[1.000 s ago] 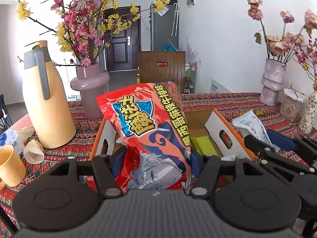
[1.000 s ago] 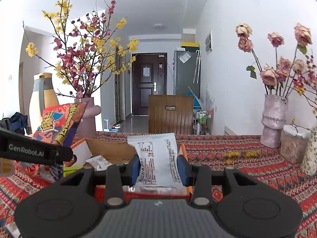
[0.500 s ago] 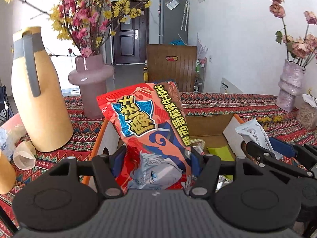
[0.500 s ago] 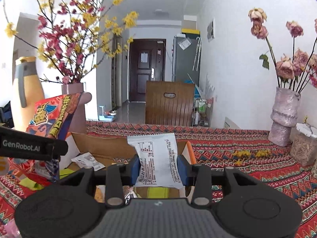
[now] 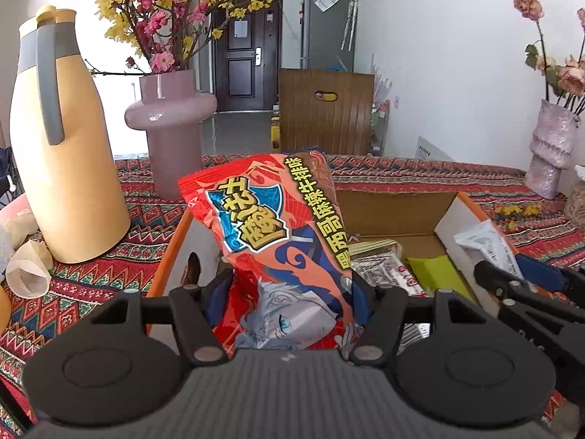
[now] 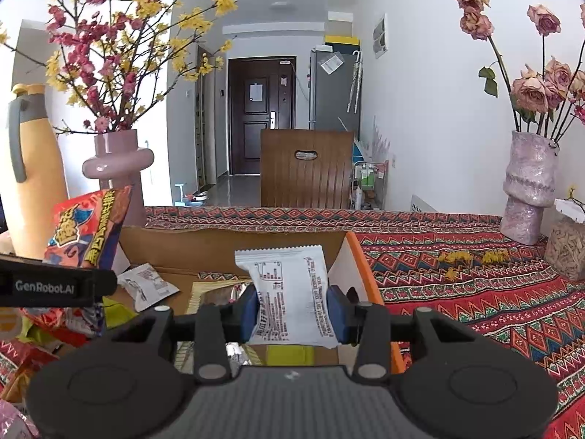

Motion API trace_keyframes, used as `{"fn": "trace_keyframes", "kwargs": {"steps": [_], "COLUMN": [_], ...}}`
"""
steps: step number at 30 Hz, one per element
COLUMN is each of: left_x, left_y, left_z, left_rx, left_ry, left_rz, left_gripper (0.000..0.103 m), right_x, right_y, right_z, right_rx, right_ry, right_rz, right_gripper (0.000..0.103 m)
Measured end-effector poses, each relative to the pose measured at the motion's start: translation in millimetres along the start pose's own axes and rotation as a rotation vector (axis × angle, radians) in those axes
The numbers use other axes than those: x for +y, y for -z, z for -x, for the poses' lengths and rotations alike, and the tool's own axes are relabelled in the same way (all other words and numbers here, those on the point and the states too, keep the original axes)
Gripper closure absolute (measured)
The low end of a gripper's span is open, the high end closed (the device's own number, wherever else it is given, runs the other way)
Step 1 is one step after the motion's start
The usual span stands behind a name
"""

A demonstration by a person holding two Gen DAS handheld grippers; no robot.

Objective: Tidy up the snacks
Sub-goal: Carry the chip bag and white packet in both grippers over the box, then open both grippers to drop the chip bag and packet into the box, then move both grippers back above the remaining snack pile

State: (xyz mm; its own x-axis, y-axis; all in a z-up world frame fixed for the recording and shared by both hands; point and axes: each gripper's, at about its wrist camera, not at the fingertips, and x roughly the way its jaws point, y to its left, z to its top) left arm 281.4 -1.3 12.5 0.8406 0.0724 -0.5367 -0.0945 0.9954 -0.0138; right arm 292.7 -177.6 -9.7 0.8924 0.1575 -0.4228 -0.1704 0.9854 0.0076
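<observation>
Red foil fills the centre of the left wrist view: our left tool (image 5: 289, 303) is clamped on the big red snack bag (image 5: 278, 241), which stands upright between the blue pads. Behind it, across the middle and right of the frame, lies the open cardboard box (image 5: 395, 201) with its orange edge, already holding a green packet (image 5: 431, 274) and a few flat sachets.

In the right wrist view, our right tool (image 6: 292, 311) grips a white snack packet (image 6: 292, 292) at its lower half, dead centre of the frame and just over the box's inside. Another small white packet (image 6: 146, 285) lies in the box at centre left, and the red bag shows at the left edge beside the pink vase (image 6: 117, 168).

We judge the step in hand to be lowering both snacks into the box. To do it well, we bring each packet down over a bare patch of the box floor, keep the two tools from crossing, and let go only once the packet's bottom edge rests on something. The red bag is tall and floppy, so we would tip it flat and not drop it on end, or it may lean over the wall toward the yellow jug (image 5: 62, 139) on the patterned counter (image 5: 420, 175). The white packet is small and light; a low release should keep it from bouncing out.
</observation>
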Motion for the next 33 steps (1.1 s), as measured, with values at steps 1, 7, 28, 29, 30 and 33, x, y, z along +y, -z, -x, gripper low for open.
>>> {"fn": "trace_keyframes", "kwargs": {"steps": [1,7,28,29,30,33], "left_x": [0,3,8,8,7,6], "left_y": [0,1,3,3,3,1], "left_z": [1,10,33,34,36,39], "left_rx": [-0.005,-0.051,-0.132,-0.136,-0.139,-0.143], "left_ry": [0.003,0.007,-0.018,-0.019,-0.021,-0.023], "left_rz": [0.001,0.028,0.078,0.078,0.078,0.078], "left_gripper": [0.035,0.018,0.0,0.0,0.0,0.0], "right_x": [0,-4,-11,-11,-11,-11], "right_y": [0,-1,0,0,0,0], "right_z": [0,9,30,30,30,31], "right_rx": [0.003,-0.02,-0.067,-0.066,-0.066,-0.07], "right_ry": [-0.002,-0.014,-0.009,-0.009,-0.008,-0.01], "right_rz": [-0.002,-0.018,-0.077,-0.078,-0.078,-0.076], "right_gripper": [0.062,0.039,0.0,0.0,0.0,0.0]}}
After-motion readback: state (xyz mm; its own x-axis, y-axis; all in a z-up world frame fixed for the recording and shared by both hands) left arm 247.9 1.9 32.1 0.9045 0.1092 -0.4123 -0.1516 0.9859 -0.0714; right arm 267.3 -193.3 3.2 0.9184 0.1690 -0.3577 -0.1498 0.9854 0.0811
